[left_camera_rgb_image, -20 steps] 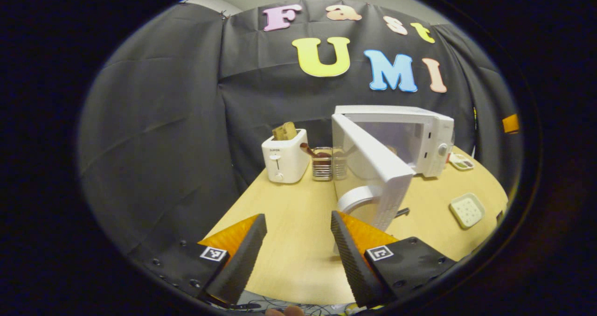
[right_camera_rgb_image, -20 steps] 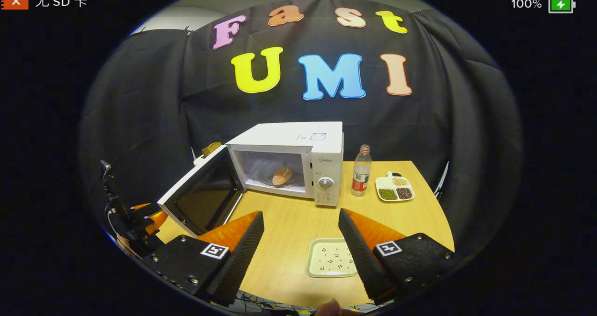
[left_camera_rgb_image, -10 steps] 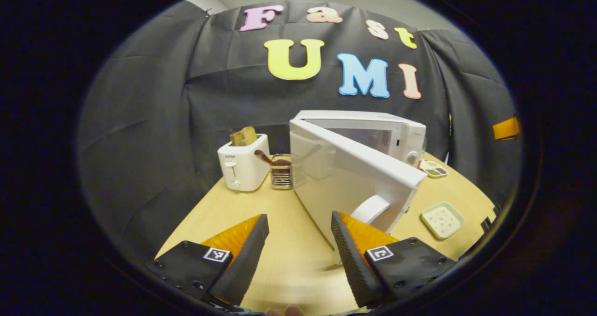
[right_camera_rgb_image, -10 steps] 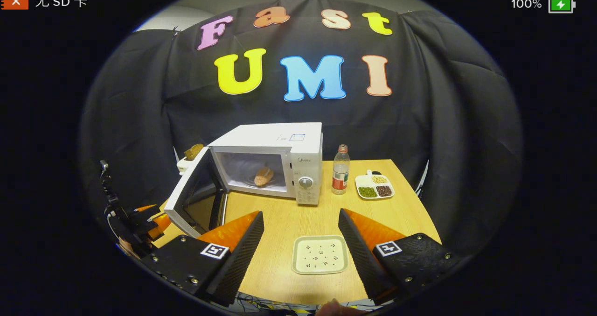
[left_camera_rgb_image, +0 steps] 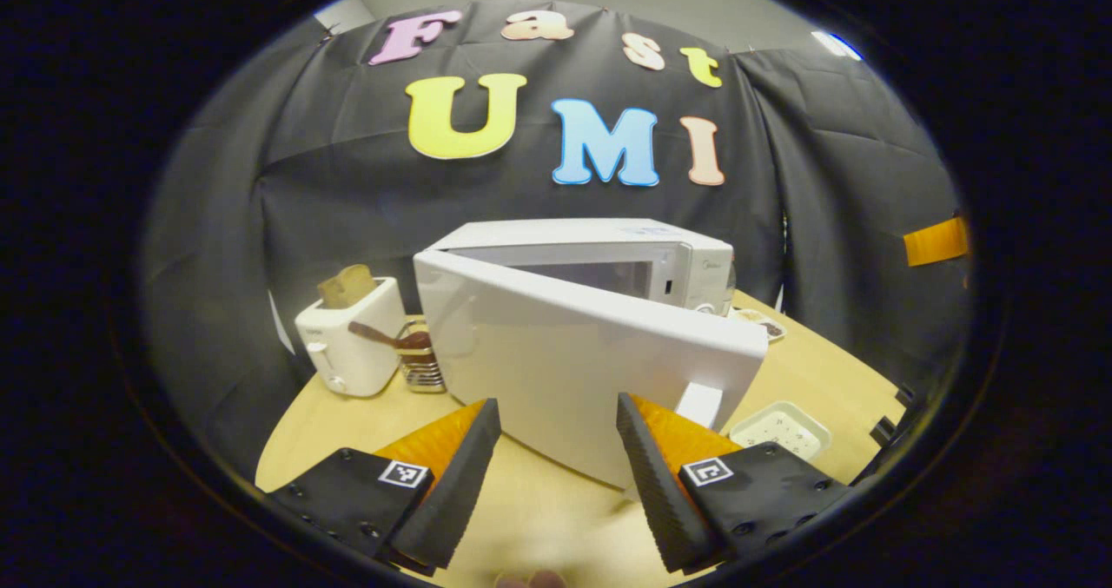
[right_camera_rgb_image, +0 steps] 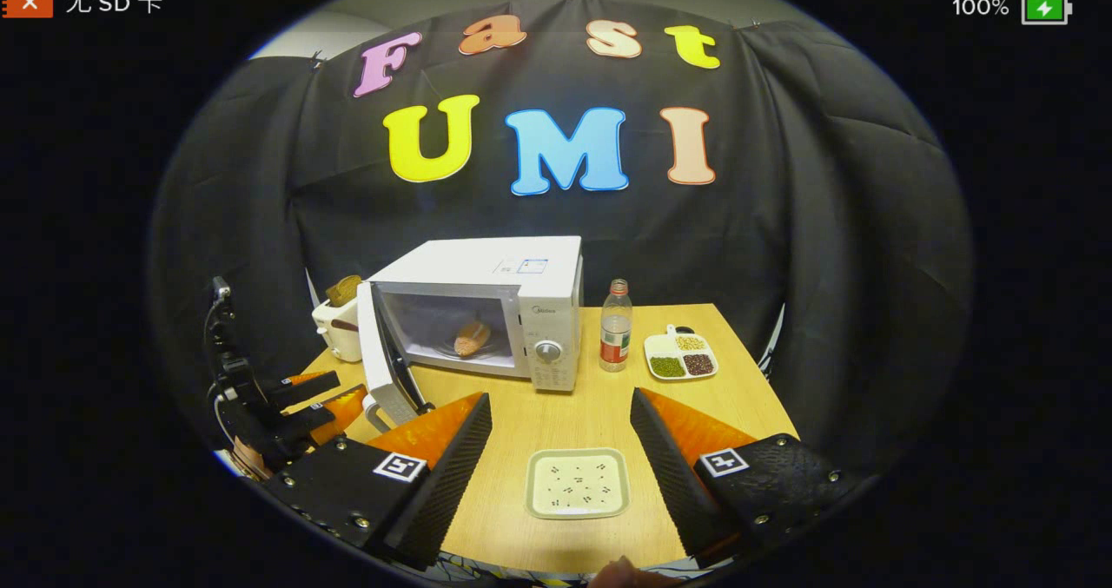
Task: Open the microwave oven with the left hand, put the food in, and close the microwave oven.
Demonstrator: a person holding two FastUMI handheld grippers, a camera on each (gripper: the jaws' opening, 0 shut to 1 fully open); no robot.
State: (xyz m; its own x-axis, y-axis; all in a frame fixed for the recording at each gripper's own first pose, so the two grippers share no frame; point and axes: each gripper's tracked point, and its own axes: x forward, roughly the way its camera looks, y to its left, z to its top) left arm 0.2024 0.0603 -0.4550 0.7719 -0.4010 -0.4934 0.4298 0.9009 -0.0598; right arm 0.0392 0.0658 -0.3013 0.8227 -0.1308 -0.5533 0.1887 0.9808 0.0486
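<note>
Food (right_camera_rgb_image: 472, 339) lies inside microwave (right_camera_rgb_image: 486, 310) on turntable; loading judged done. Door (left_camera_rgb_image: 591, 379) half-swung, not latched; closing left. Left tool (left_camera_rgb_image: 556, 466) spread wide, grasping nothing, fingers just at door's outer face. Right tool (right_camera_rgb_image: 560, 475) also spread, empty, above pale empty tray (right_camera_rgb_image: 578, 484) on bench (right_camera_rgb_image: 608, 406). Toaster (left_camera_rgb_image: 347, 345), bottle (right_camera_rgb_image: 615, 326) beside microwave.

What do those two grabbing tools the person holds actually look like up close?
Each gripper, the left gripper and the right gripper, has two wedge-shaped fingers: orange on the outer sides, with black ribbed pads facing inward. The fingers sit on black blocks fixed with small screws, and each block carries a small square black-and-white marker. In the right gripper view, thin cables run up behind the left gripper.
</note>
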